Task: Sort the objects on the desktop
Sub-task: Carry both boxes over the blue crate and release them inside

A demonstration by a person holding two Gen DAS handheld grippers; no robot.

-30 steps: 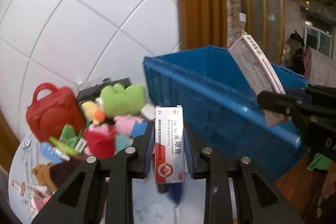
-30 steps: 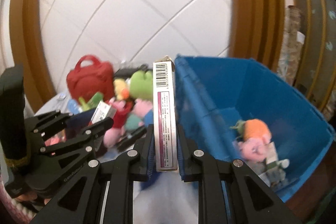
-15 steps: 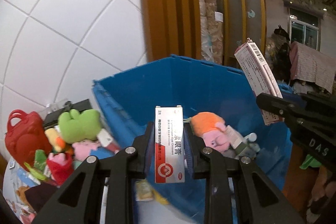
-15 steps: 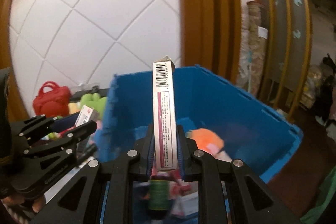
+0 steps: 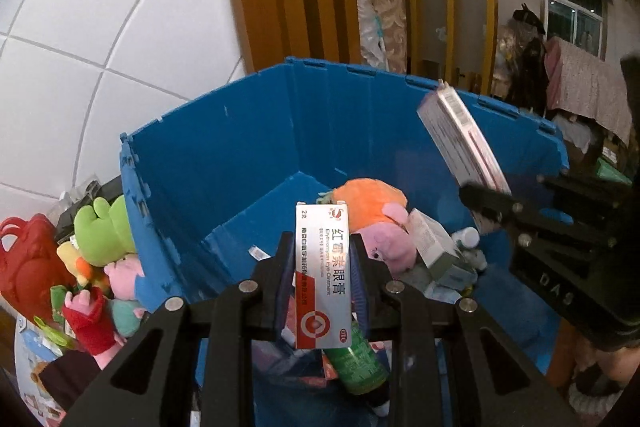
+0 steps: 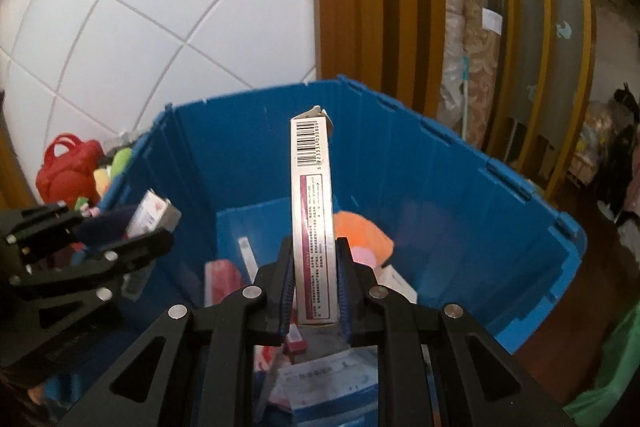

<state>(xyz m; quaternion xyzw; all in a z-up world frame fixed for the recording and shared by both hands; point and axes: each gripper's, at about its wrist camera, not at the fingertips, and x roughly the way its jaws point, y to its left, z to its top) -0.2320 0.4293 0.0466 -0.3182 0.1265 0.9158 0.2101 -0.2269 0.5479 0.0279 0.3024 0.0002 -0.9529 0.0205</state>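
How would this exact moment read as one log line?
left gripper: shut on ointment box | right gripper: shut on barcode box | both above blue bin

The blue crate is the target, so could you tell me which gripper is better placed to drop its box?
Probably the right gripper: its barcode box hangs over the blue crate middle; the left gripper sits nearer the rim.

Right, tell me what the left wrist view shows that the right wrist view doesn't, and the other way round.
Only the left wrist view shows the green plastic bottle in the bin and the printed face of the red-and-white eye ointment carton in the left claw.

Only the right wrist view shows the barcoded edge of the long white-and-maroon carton in the right claw.

Both show the blue plastic bin and orange plush toy.
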